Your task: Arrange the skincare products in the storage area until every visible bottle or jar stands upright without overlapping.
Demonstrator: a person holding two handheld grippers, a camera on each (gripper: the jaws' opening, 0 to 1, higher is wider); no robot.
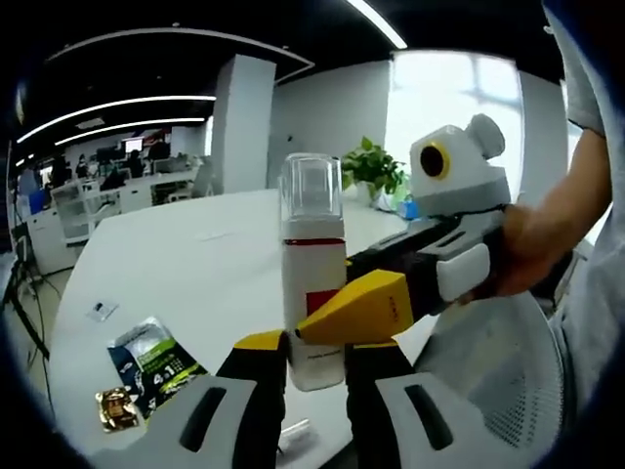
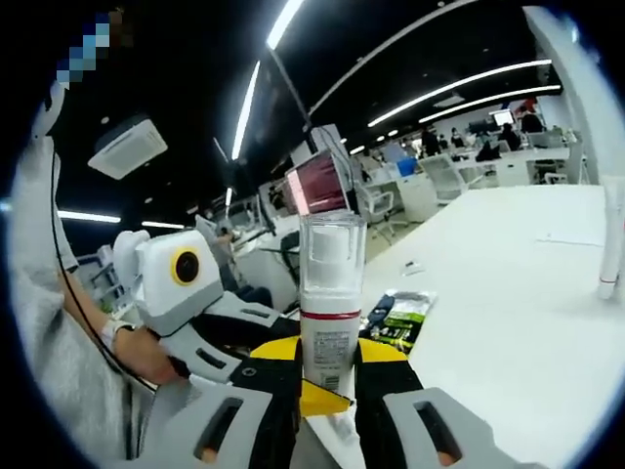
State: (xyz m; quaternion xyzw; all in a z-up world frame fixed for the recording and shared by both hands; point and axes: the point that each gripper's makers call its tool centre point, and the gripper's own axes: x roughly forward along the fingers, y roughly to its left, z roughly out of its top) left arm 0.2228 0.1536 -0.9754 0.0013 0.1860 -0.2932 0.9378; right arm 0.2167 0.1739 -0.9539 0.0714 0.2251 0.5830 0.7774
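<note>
A white pump bottle (image 1: 312, 283) with a clear cap and a red band is held upright in the air above a white table (image 1: 176, 264). Both tools pinch its lower body: the left gripper (image 1: 314, 366) from one side, the right gripper (image 2: 330, 376) from the other. A dark sachet (image 1: 154, 363) lies flat on the table below. This looks like a hand-over or joint carry. Next, one tool should let go while the other lowers the bottle to stand clear of other items.
</note>
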